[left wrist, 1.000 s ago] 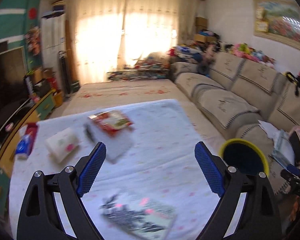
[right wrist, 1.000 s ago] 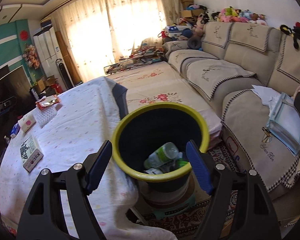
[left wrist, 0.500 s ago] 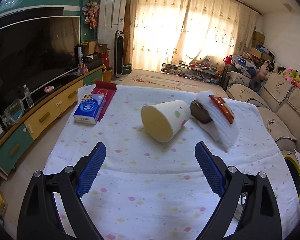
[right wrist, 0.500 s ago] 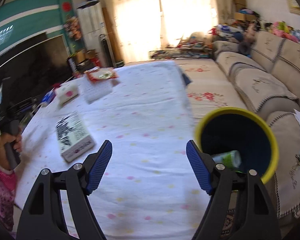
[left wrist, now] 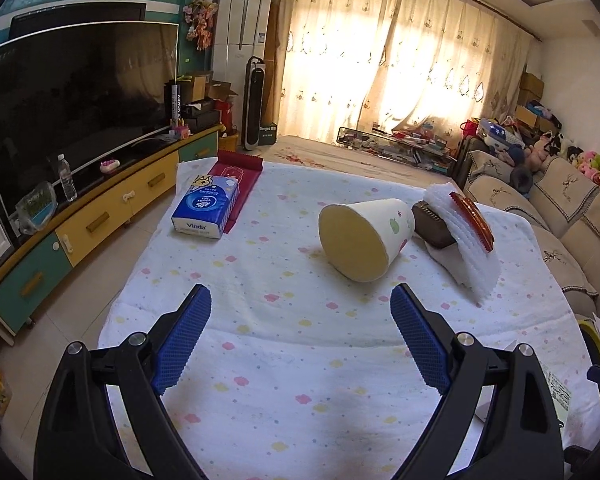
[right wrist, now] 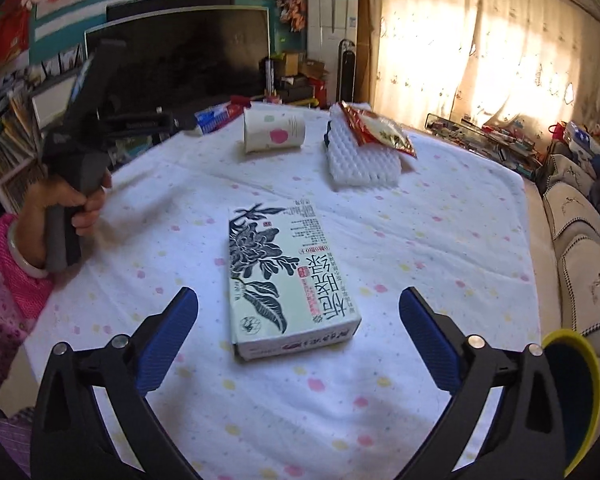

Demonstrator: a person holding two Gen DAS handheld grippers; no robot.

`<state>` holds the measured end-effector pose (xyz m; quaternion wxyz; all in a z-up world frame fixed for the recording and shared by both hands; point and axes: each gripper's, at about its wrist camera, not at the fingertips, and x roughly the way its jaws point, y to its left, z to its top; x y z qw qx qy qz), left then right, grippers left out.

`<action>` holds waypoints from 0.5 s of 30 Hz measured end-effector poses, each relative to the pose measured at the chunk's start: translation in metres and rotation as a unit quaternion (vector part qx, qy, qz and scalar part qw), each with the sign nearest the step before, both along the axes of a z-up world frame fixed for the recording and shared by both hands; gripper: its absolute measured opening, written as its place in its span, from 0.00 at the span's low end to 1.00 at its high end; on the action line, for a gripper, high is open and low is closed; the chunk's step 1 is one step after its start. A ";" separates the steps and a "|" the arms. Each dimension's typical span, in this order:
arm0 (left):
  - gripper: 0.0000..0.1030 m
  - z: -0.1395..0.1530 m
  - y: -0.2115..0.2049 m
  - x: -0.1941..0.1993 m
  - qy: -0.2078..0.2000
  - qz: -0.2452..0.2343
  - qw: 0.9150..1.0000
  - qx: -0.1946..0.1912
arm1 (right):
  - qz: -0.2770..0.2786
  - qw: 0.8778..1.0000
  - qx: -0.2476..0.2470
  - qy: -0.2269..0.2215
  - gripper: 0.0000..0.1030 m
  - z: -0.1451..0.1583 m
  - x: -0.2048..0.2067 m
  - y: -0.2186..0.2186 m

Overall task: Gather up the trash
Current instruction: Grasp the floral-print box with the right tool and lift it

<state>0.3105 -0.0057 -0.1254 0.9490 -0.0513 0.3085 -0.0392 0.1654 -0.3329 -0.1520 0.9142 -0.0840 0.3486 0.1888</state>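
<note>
The right gripper (right wrist: 298,334) has just been opening its fingers and now stands spread wide over the flat printed box (right wrist: 284,280), which lies on the table (right wrist: 440,240) partly between them but untouched. The left gripper (left wrist: 300,334) is likewise released and empty, aimed at the paper cup (left wrist: 366,240) lying on its side toward the far edge. The box looks broad and low, so fingers closing across it may slide over the top or bunch the loose cloth. The cup will likely roll or crush if nudged off-centre. The yellow-rimmed bin (right wrist: 572,392) sits off the table's right edge, so a loose grip could drop things short.
</note>
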 end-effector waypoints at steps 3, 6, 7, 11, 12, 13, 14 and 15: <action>0.87 0.001 -0.002 -0.001 -0.001 -0.004 1.000 -0.002 | 0.010 1.000 -0.005 0.027 0.93 -0.007 0.014 0.002; 0.87 0.002 -0.003 -0.003 -0.004 -0.006 1.000 -0.001 | 0.017 0.999 -0.015 0.043 0.93 -0.016 0.023 0.005; 0.87 0.002 -0.003 -0.003 -0.004 -0.006 1.000 -0.001 | 0.019 0.999 -0.017 0.048 0.93 -0.019 0.026 0.006; 0.87 0.002 -0.004 -0.003 -0.001 -0.006 1.000 -0.003 | 0.025 0.998 -0.016 0.058 0.93 -0.023 0.032 0.007; 0.87 0.002 -0.005 -0.004 -0.001 -0.007 1.000 -0.003 | 0.025 0.998 -0.019 0.061 0.93 -0.024 0.034 0.008; 0.87 0.002 -0.005 -0.004 -0.002 -0.007 1.000 -0.003 | 0.025 0.997 -0.022 0.064 0.93 -0.025 0.036 0.010; 0.87 0.002 -0.005 -0.004 -0.002 -0.007 1.000 -0.002 | 0.026 0.997 -0.026 0.067 0.93 -0.027 0.037 0.011; 0.87 0.002 -0.006 -0.005 -0.002 -0.007 1.000 -0.002 | 0.026 0.997 -0.029 0.069 0.93 -0.028 0.038 0.012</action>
